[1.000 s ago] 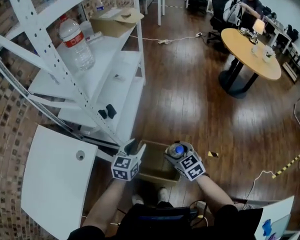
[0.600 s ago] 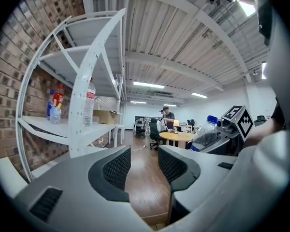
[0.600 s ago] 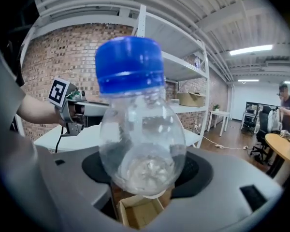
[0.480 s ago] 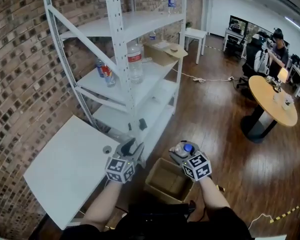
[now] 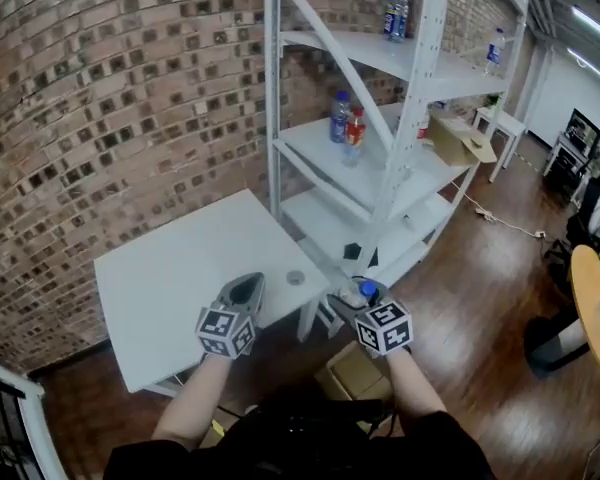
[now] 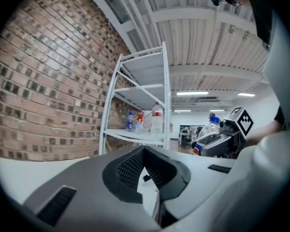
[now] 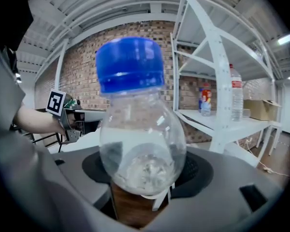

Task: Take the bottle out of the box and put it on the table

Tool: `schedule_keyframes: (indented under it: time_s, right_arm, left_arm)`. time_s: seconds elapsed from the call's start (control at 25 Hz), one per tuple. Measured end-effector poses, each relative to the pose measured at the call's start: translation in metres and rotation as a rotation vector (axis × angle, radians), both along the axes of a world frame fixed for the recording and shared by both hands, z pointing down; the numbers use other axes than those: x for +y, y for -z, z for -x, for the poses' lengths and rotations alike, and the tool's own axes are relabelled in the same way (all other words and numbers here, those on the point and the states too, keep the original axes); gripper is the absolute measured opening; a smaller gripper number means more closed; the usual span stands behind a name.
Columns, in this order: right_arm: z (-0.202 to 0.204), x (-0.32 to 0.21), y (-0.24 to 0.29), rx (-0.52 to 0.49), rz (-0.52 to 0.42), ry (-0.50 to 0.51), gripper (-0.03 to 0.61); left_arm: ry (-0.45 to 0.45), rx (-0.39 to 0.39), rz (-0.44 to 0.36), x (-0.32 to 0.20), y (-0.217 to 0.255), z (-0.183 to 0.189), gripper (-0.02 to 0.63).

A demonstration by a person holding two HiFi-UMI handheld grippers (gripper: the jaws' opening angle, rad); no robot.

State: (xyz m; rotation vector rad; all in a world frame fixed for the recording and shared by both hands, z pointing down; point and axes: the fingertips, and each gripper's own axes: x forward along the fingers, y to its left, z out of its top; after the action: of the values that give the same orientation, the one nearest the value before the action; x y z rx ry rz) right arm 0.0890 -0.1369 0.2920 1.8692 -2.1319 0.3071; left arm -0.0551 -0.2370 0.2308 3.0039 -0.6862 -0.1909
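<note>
The clear plastic bottle (image 7: 141, 144) with the blue cap is already out of the cardboard box (image 5: 352, 372). It sits low and just right of centre in the head view. The right gripper (image 5: 352, 296) pinches it by the round body, jaws spread wide around it and cap pointing away from the hand. The box lies below it on the wooden floor at the bottom of the frame.

The step in hand looks like the carry to the table. The white table (image 5: 170, 278) fills the left-centre of the frame, and the bottle hangs near its right-hand corner, not yet over the top.

The left gripper (image 5: 242, 290) hovers over the table's near part with its jaws pressed together on nothing.

A white metal shelf rack (image 5: 385, 158) with other bottles stands upper right, apart from all this.

Next, I judge, the right gripper should bring the bottle over bare tabletop. It should set it base-down and upright, then part the jaws only once the bottle stands.
</note>
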Motion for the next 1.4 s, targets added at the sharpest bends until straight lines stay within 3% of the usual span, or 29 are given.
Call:
schedule_keyframes:
  time_s: [0.52, 0.76, 1.04, 1.28, 1.4]
  right_arm:
    - [0.191, -0.178, -0.024, 0.01, 0.045, 0.341, 0.311]
    - [0.272, -0.224, -0.025, -0.014, 0.068, 0.487, 0.311]
    - [0.304, -0.277, -0.023, -0.02, 0.087, 0.614, 0.311]
    - [0.314, -0.315, -0.046, 0.008, 0.143, 0.646, 0.313]
    - [0.318, -0.325, -0.066, -0.013, 0.189, 0.655, 0.313]
  left_arm:
    - [0.357, 0.038, -0.018, -0.114, -0.005, 0.231, 0.003]
    - [0.513, 0.011, 0.008, -0.14, -0.015, 0.302, 0.003]
    - [0.587, 0.03, 0.001, -0.161, -0.017, 0.321, 0.003]
    - [0.648, 0.056, 0.029, -0.176, -0.024, 0.339, 0.003]
    - [0.66, 0.032, 0.049, -0.176, -0.034, 0.345, 0.003]
